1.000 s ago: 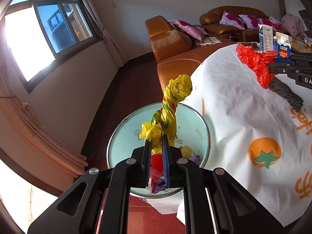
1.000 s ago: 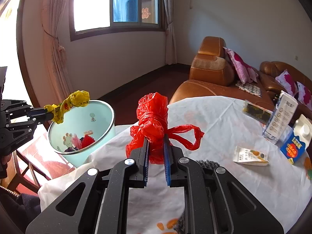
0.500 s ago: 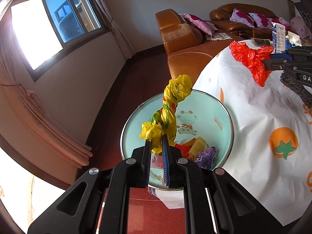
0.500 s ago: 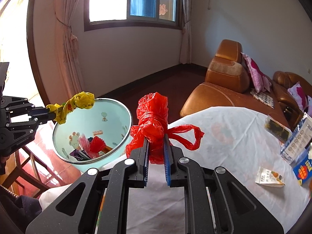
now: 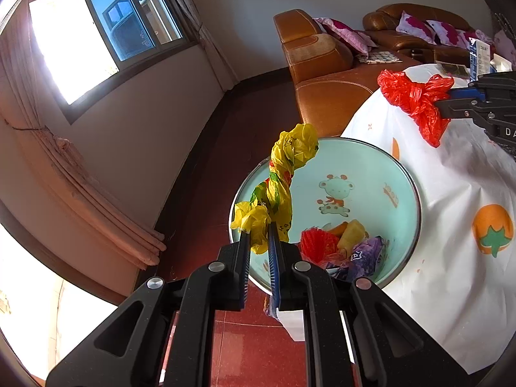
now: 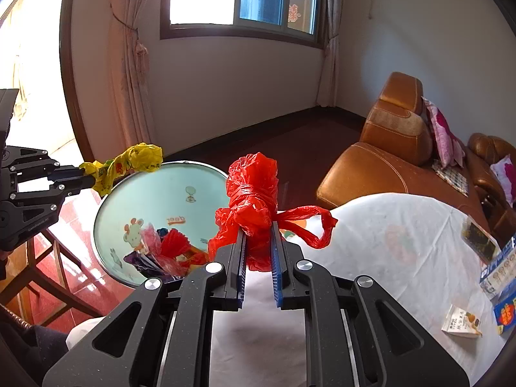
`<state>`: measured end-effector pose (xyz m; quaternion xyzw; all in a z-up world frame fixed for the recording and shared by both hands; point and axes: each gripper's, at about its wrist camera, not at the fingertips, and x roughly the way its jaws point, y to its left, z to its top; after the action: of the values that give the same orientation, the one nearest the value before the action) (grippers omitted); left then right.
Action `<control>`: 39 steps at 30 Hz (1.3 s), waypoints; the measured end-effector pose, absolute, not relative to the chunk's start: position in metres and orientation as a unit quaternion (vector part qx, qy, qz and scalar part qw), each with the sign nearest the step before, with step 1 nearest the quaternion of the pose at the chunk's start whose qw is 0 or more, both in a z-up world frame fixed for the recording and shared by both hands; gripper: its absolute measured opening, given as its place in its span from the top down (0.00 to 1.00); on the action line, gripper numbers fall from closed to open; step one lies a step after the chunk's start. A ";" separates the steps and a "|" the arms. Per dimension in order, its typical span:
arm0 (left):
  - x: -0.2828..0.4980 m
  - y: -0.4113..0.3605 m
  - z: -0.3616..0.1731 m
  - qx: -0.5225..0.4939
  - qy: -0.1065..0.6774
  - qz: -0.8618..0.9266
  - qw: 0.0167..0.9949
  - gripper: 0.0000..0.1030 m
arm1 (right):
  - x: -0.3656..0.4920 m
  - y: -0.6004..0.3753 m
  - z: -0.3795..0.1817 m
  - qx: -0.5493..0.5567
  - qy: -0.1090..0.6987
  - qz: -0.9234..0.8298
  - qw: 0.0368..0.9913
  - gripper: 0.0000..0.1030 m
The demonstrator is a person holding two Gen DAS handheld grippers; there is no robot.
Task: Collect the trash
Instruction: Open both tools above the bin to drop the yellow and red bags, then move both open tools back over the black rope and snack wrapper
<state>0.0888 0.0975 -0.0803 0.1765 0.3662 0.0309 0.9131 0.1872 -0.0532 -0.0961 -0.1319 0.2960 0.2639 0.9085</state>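
Both tools neared the bin (image 5: pixel 400 167), pinching yellow bag (image 5: pixel 280 180) and red bag (image 6: pixel 254 200).

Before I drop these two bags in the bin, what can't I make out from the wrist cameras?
- Bin bottom: left wrist view, covered by wrappers and the left gripper.
- Bin's base and the floor under it: right wrist view, hidden behind the right gripper.
- Cartons: right wrist view, cut off by the edge; print too small.
- Table near edge: hidden by gripper bodies.
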 end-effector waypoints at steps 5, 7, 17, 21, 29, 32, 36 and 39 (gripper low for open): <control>0.091 0.104 -0.080 0.169 0.367 0.040 0.914 0.87 | 0.188 -0.038 -0.094 -0.142 0.294 0.277 0.904 0.86; 0.092 0.106 -0.080 0.165 0.368 0.041 0.914 0.86 | 0.189 -0.034 -0.096 -0.143 0.296 0.288 0.900 0.83; 0.093 0.104 -0.085 0.157 0.368 0.041 0.916 0.58 | 0.190 -0.021 -0.105 -0.144 0.303 0.293 0.896 0.58; 0.091 0.103 -0.086 0.152 0.369 0.042 0.916 0.58 | 0.187 -0.027 -0.101 -0.138 0.299 0.286 0.900 0.58; 0.087 0.089 -0.086 0.134 0.375 0.022 0.917 0.49 | 0.171 -0.065 -0.090 -0.115 0.295 0.241 0.917 0.57; 0.084 0.071 -0.087 0.141 0.374 0.003 0.917 0.48 | 0.155 -0.099 -0.085 -0.096 0.296 0.207 0.927 0.57; 0.079 0.032 -0.091 0.157 0.375 -0.038 0.913 0.46 | 0.128 -0.161 -0.084 -0.066 0.300 0.139 0.941 0.57; 0.076 -0.004 -0.092 0.173 0.372 -0.068 0.910 0.41 | 0.108 -0.206 -0.086 -0.042 0.306 0.085 0.947 0.52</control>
<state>0.0755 -0.0040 -0.0915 0.1730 0.3715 -0.0681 0.9096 0.1083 -0.2056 -0.0861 -0.0423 0.3064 0.0853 0.9471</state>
